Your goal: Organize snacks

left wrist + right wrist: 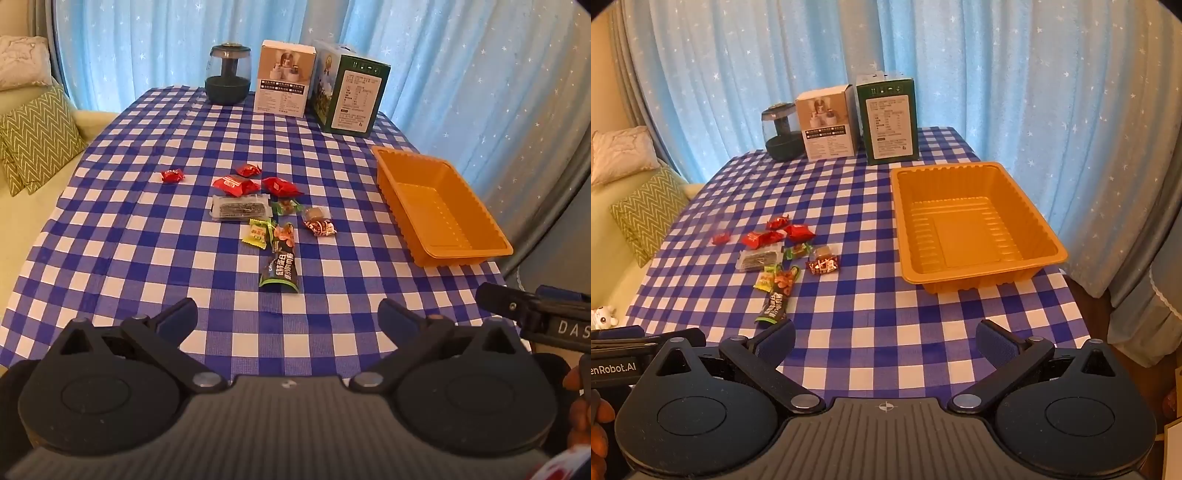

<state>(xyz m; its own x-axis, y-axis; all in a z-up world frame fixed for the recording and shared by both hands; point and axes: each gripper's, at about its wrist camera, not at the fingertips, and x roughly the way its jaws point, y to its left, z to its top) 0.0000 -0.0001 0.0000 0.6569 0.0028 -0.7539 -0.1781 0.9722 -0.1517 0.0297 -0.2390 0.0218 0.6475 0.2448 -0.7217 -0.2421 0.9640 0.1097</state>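
Observation:
Several wrapped snacks lie in a loose pile on the blue checked tablecloth (110, 258): red candies (236, 184), a dark seaweed pack (239, 208), a yellow-green candy (257, 232) and a long dark bar (280, 258). The pile also shows in the right wrist view (775, 254). An empty orange tray (439, 210) stands to the right of the pile (971, 225). My left gripper (288, 317) is open and empty, just short of the dark bar. My right gripper (886, 343) is open and empty, near the table's front edge before the tray.
At the back of the table stand a dark glass jar (228, 74), a white box (285, 83) and a green box (349, 92). Blue starred curtains (997, 74) hang behind. A sofa with cushions (37, 136) lies to the left.

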